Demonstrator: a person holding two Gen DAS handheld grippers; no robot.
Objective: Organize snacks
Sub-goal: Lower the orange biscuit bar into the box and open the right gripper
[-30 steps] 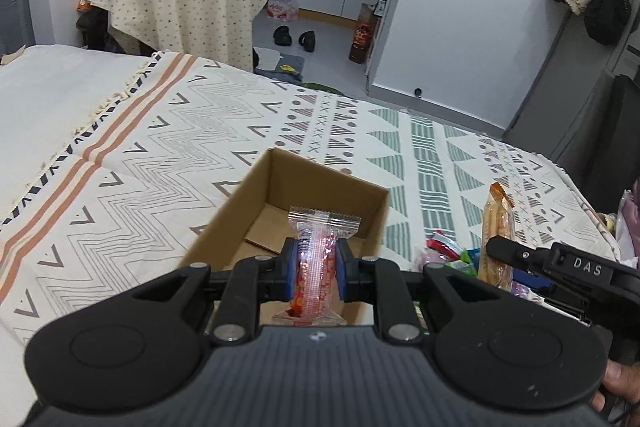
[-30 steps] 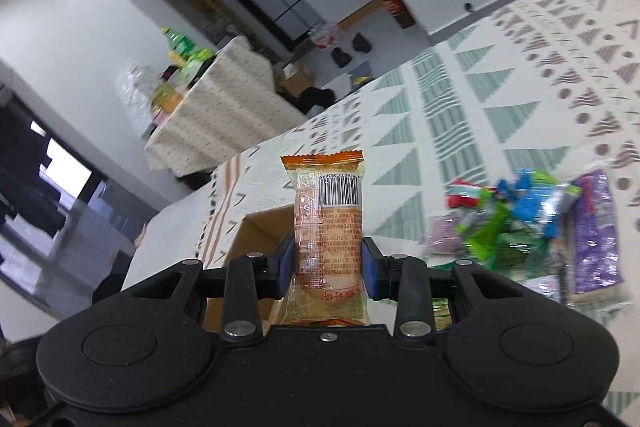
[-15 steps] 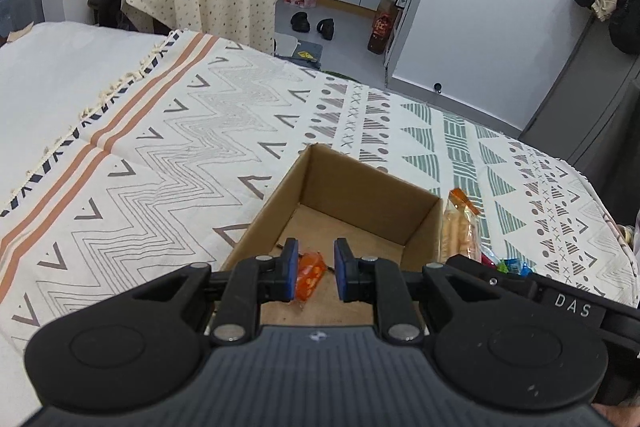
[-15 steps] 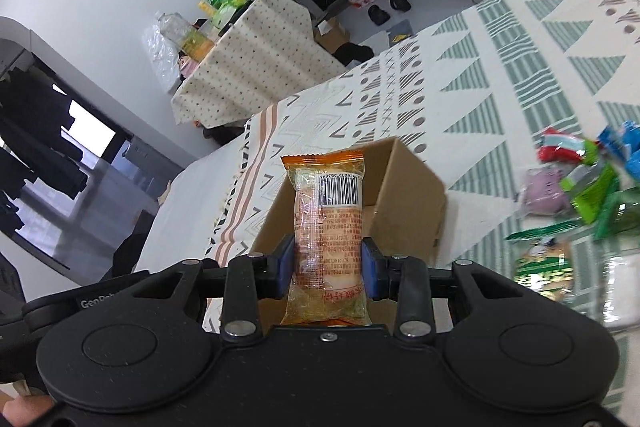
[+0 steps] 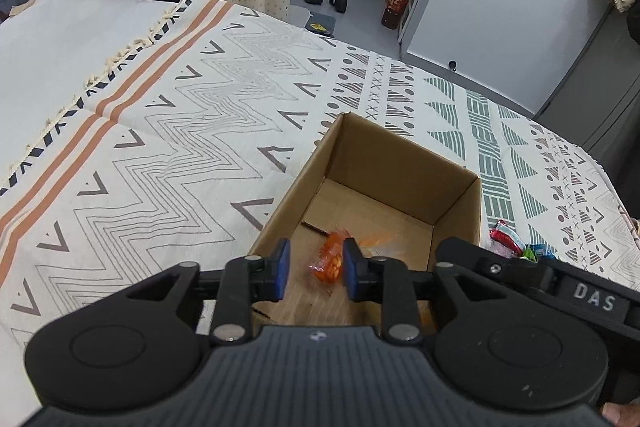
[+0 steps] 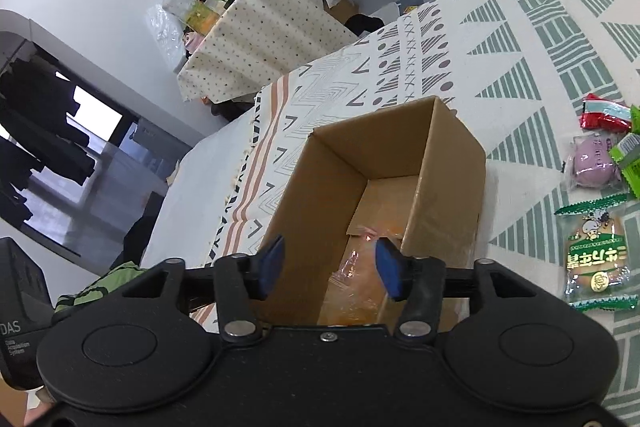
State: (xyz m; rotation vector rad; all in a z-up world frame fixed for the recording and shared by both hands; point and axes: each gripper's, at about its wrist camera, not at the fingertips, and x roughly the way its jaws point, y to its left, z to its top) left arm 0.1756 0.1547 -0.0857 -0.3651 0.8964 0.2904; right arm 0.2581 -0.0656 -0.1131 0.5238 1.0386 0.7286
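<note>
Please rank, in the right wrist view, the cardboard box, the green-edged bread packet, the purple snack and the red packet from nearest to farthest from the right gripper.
1. Cardboard box, directly under the open right gripper.
2. Green-edged bread packet, on the cloth to the right.
3. Purple snack, farther right and beyond.
4. Red packet, farthest, past the purple one.
</note>
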